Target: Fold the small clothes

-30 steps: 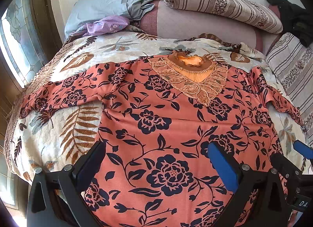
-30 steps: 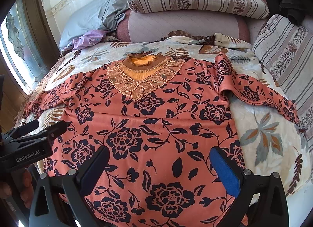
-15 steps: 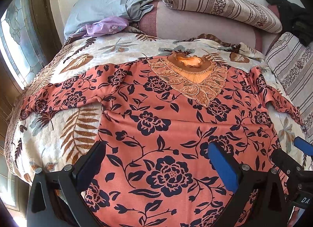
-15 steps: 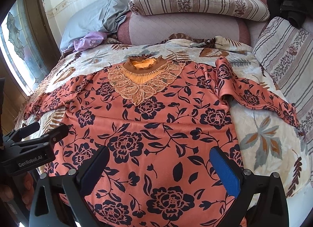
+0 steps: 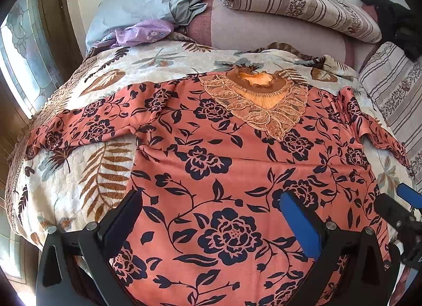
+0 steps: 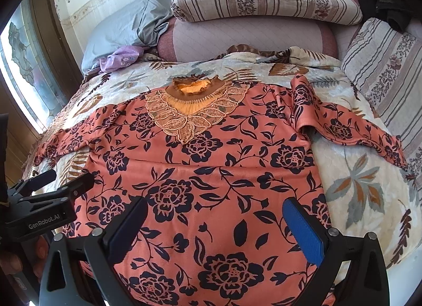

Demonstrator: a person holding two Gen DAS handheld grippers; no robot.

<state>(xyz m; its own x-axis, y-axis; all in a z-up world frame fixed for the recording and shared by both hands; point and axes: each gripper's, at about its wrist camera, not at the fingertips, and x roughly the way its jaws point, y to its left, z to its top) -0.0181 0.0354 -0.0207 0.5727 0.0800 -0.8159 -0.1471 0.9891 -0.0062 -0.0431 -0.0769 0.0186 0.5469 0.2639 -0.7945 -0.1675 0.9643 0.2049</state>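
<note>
We hold the left tongs (image 5: 213,216) and right tongs (image 6: 219,223) wide over the hem, gripping nothing; the floral blouse (image 6: 211,174) lies flat on the bedspread (image 6: 350,187); beyond, striped pillows (image 6: 263,0).

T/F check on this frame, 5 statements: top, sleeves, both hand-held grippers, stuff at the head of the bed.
1. The floral top lies spread out on the bedspread with its collar toward the pillows. True.
2. The left hand-held gripper is shut on the hem. False: its jaws stand wide open above the cloth, holding nothing.
3. The right hand-held gripper is open too. True.
4. Both sleeves are already folded across the chest. False: the left sleeve and right sleeve stretch outward onto the bedspread.
5. A striped bolster sits at the head of the bed. True.
</note>
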